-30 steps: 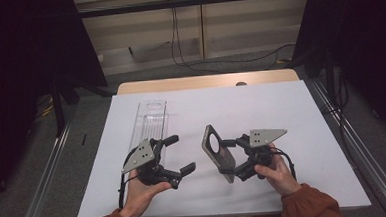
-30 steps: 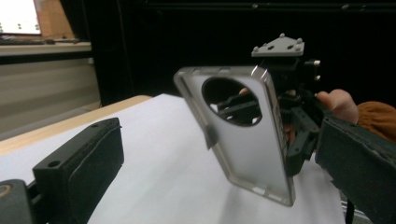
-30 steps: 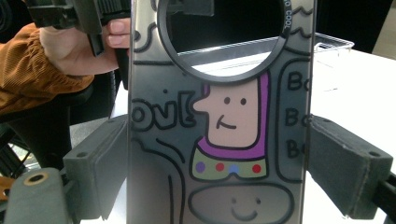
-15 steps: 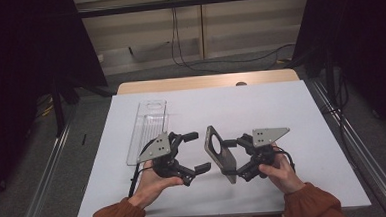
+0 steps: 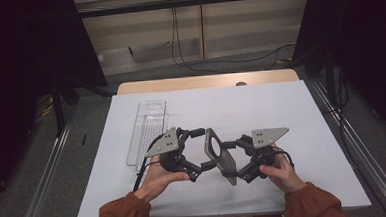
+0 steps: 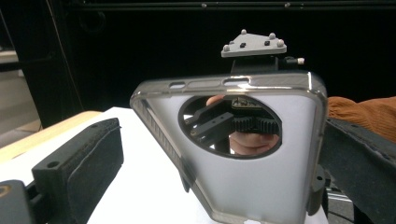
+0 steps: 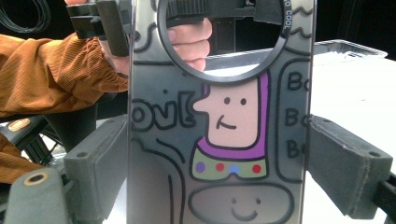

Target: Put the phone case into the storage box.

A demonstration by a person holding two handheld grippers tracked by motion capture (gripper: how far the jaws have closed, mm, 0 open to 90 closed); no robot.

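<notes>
The left gripper (image 5: 201, 149) is closing in on the phone case (image 5: 220, 155) at the lower middle of the high view, having swung over from beside the clear tray (image 5: 146, 133) a second ago. Its jaws are gaping wide around the case's edge, not yet pinching. The right gripper (image 5: 229, 159) is clamping the case by both sides, holding it upright. A handover looks imminent.

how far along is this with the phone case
Done: the phone case is off the table, clamped by its long edges in the right gripper. In hand: the left gripper is at the case with jaws open, one pad on either side, not yet closed on it. Left: likely a handover or fitting; the clear tray sits untouched on the white sheet.
</notes>
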